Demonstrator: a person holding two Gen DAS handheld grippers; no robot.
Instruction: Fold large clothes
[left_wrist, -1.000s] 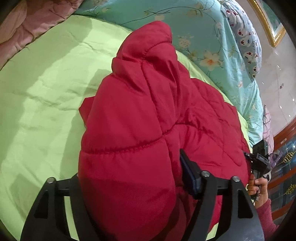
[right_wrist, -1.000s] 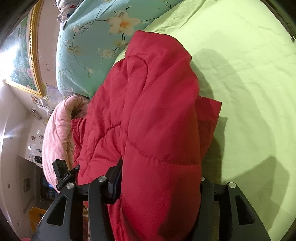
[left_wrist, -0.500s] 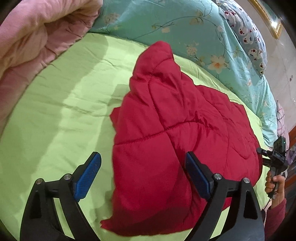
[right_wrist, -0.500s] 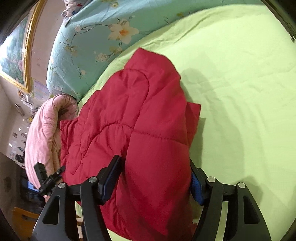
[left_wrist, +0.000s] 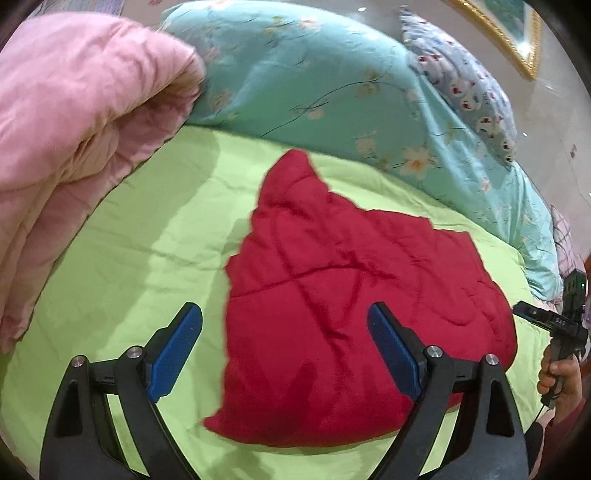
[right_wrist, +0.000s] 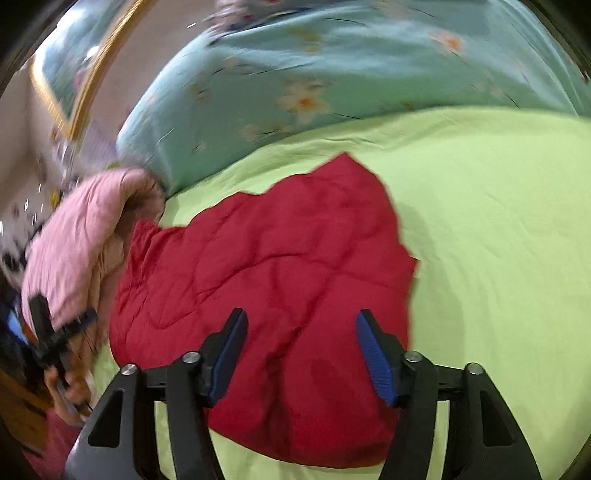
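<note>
Quilted padding of a folded red puffer jacket (left_wrist: 351, 306) is seen in the left wrist view, lying on the lime-green sheet of the bed (left_wrist: 140, 236). The left gripper (left_wrist: 284, 345) is held above it, fingers spread wide and empty. A rolled pink quilt (left_wrist: 74, 122) and a turquoise floral duvet (left_wrist: 332, 88) are seen behind.

From the right wrist, the right gripper (right_wrist: 300, 350) is shown likewise parted over the jacket (right_wrist: 273, 266), nothing gripped.
</note>
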